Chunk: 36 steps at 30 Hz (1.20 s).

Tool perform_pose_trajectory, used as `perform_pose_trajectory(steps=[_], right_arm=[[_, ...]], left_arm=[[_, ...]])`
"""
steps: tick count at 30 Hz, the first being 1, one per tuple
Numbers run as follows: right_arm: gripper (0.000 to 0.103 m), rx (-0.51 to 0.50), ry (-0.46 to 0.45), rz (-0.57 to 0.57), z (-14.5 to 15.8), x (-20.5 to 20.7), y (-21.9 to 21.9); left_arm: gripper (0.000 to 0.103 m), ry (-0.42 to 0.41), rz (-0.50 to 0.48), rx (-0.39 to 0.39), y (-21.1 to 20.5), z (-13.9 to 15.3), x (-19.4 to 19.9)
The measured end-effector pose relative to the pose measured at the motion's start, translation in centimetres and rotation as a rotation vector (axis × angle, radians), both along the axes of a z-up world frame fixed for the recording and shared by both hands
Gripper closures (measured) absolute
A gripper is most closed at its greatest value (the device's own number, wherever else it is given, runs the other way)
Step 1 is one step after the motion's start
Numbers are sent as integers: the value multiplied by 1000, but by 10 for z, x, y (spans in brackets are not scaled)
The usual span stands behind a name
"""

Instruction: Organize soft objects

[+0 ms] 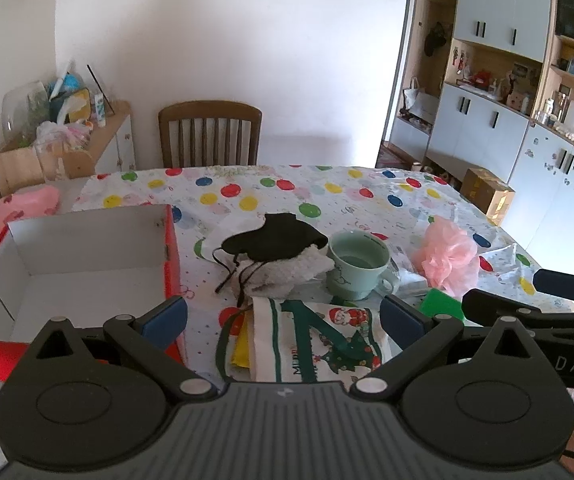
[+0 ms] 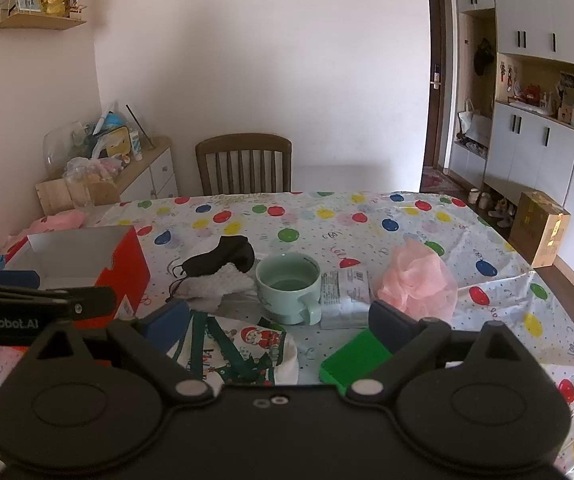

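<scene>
Both hand-held grippers spread wide, gripping nothing, above the bench (image 1: 367, 208).

Left hand-held gripper (image 1: 283, 316) over Christmas cloth (image 1: 319, 340), near side of mug (image 1: 357, 264); right hand-held gripper (image 2: 279, 320). Packet (image 2: 345, 292) right of mug seen plainly only from right.

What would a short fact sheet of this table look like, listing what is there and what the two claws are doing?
surface: table with balloon-print cloth
container: open red box, white inside
soft items: black mask on a white fluffy cloth; Christmas-print cloth; pink mesh pouf
other items: green mug, white packet, green flat object
left gripper: open, holding nothing
right gripper: open, holding nothing
</scene>
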State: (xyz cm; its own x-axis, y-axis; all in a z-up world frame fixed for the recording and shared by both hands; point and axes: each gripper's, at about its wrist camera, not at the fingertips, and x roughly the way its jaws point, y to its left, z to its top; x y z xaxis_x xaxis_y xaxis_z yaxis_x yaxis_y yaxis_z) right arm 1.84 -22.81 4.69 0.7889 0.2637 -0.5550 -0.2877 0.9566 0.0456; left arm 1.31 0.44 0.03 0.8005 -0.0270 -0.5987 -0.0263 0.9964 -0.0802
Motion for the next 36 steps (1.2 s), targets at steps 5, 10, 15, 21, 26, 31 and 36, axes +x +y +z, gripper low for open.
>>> perform_pose_trajectory(steps=[5, 10, 15, 21, 26, 31, 36], right_arm=[[7, -1, 15, 4, -6, 5, -4], [7, -1, 19, -16, -13, 17, -15], [8, -23, 62, -65, -32, 35, -28], [10, -58, 119, -122, -59, 56, -44], [11, -98, 157, -137, -80, 78, -52], [11, -119, 212, -147, -99, 99, -51], [12, -141, 281, -187, -121, 123, -47]], left_arm=[[0, 12, -7, -17, 0, -6, 8], [0, 7, 4, 44, -6, -14, 17], [0, 50, -14, 69, -5, -36, 32], [0, 132, -57, 52, -10, -69, 51], [0, 169, -75, 61, -17, -92, 67], [0, 216, -79, 46, -18, -113, 83], [0, 260, -69, 91, -24, -130, 98]])
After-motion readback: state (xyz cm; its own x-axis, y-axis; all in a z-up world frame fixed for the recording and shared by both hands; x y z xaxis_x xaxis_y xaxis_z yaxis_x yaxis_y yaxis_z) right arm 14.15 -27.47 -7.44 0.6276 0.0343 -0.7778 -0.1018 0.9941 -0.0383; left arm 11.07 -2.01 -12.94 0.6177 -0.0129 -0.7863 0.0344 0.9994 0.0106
